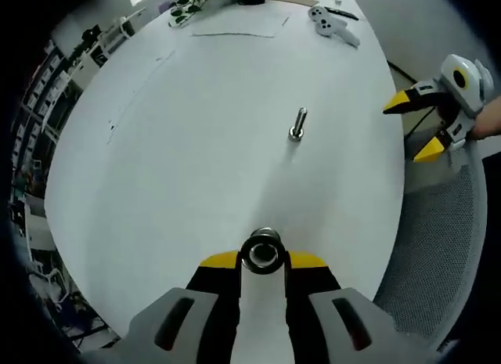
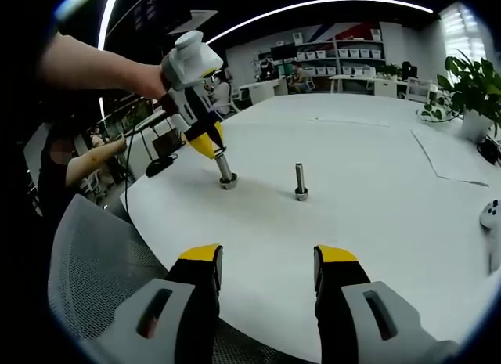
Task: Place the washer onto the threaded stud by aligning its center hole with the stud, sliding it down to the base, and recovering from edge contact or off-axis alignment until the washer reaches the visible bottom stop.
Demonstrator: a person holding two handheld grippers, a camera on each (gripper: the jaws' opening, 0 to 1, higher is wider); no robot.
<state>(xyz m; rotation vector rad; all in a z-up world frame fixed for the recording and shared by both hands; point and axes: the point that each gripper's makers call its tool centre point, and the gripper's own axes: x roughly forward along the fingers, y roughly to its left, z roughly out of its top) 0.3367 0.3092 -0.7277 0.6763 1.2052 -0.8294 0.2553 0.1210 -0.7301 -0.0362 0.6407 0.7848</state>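
Left gripper (image 1: 263,258) clamps an upright bolt (image 1: 261,252); right gripper (image 2: 263,261) gapes at table edge (image 2: 235,317); threaded stud (image 1: 297,124) stands upright ahead amid bare white tabletop.

L tongs (image 1: 262,259): jaws closed on a bolt-like metal piece, head btwn the yellow tips; seen from R gripper view, L tongs (image 2: 210,147) point down, held by a hand (image 2: 145,81), bare forearm reaching in. R tongs (image 2: 268,264): jaws apart, nothing btwn; in L gripper view R tongs (image 1: 419,126) gape too.

Washer — too small to tell; controller (image 2: 491,217) cut by the edge
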